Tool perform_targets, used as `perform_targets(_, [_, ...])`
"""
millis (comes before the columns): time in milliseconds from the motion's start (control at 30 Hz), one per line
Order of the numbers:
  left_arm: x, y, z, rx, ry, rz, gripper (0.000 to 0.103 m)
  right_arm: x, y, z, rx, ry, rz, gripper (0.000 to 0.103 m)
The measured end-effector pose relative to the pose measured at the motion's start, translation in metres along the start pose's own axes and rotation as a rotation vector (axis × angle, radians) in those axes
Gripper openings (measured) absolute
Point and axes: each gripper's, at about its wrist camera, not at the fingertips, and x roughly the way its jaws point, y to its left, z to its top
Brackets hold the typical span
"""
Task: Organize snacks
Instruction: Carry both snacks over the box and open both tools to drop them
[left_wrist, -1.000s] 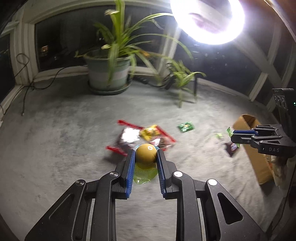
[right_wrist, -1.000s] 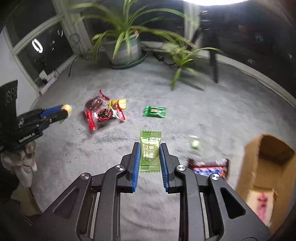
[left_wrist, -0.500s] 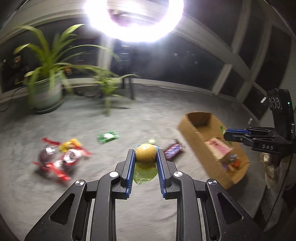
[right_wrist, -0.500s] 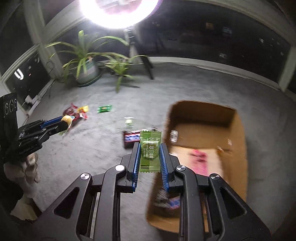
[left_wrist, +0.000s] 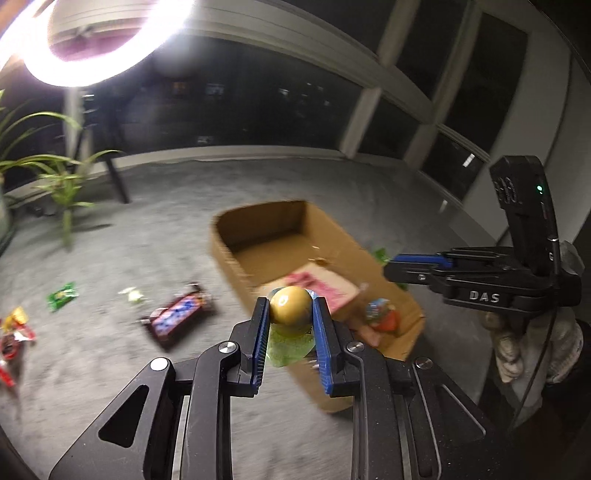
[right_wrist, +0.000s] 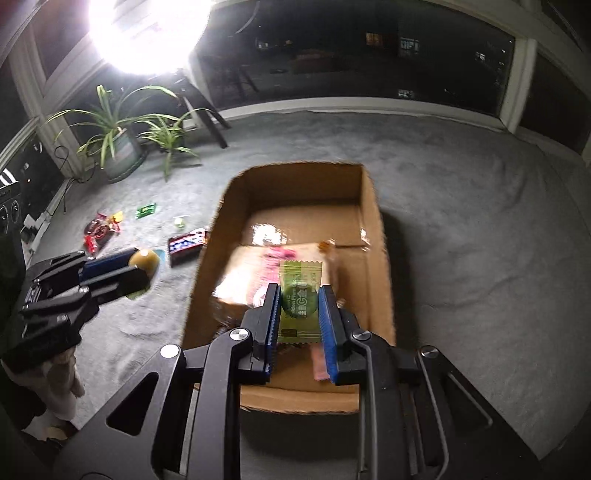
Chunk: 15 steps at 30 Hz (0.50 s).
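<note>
Dim night room, one harsh ring light (left_wrist: 85, 40).
Glare blooms around the light; the carpet (right_wrist: 480, 221) and box (right_wrist: 295, 192) below it smear with motion blur; fisheye bends the edges.

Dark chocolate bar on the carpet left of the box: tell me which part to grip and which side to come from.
Grip the dark chocolate bar across its narrow width at mid-length, coming from above. It lies flat on the carpet, long and slim, angled toward the cardboard box, so turn the hand-held gripper's fingers square to its long axis. Its sides look clear of the other snacks.
</note>
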Motion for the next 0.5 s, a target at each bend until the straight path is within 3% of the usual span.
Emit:
perform_targets(300, [0.035, -0.036, -0.003, 0.039, 0.065, -0.054, 0.022, 0.001, -0.023, -0.011, 0.035, 0.012, -0.004, 0.021])
perform_targets(500, [0.045, -0.049, -0.006, 0.061, 0.093, -0.046, 0.023, 0.003, -0.026, -0.012, 0.042, 0.013, -0.01, 0.024])
